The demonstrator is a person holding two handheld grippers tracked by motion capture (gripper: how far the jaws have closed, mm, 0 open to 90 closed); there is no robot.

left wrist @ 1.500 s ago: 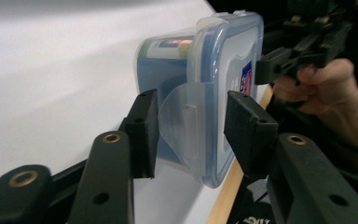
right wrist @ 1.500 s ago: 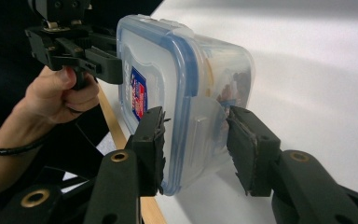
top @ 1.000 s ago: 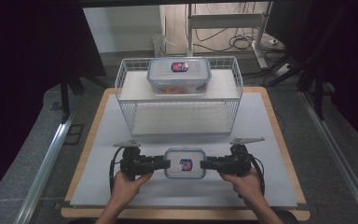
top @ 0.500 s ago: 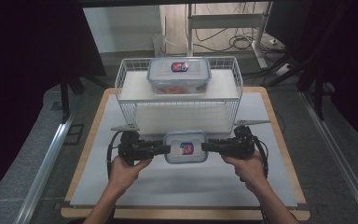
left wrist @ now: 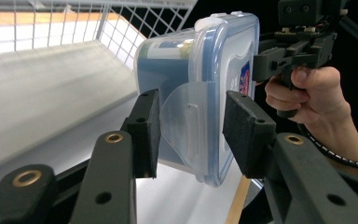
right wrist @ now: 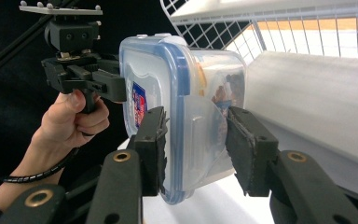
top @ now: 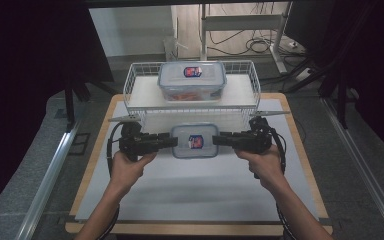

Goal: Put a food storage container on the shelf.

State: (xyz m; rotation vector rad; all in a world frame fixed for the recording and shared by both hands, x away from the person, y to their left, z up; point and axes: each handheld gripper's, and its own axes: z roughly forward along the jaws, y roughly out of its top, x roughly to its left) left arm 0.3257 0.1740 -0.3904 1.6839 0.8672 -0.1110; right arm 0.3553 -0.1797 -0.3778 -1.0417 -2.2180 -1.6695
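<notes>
Two tools, the left tool point(top: 172, 142) and right tool point(top: 216, 140), clamp opposite ends of the lidded container point(top: 195, 141), holding it level above the counter point(top: 190, 187), just before the wire basket point(top: 135, 82).

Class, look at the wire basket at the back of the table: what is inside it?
Inside the basket sits one lidded box with a label on its lid. Something orange-red shows through its clear wall; what it is cannot be told.

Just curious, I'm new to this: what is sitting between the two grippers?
In the high view, a lidded clear food box spans the gap: left gripper clamps one end, right gripper the other.
</notes>
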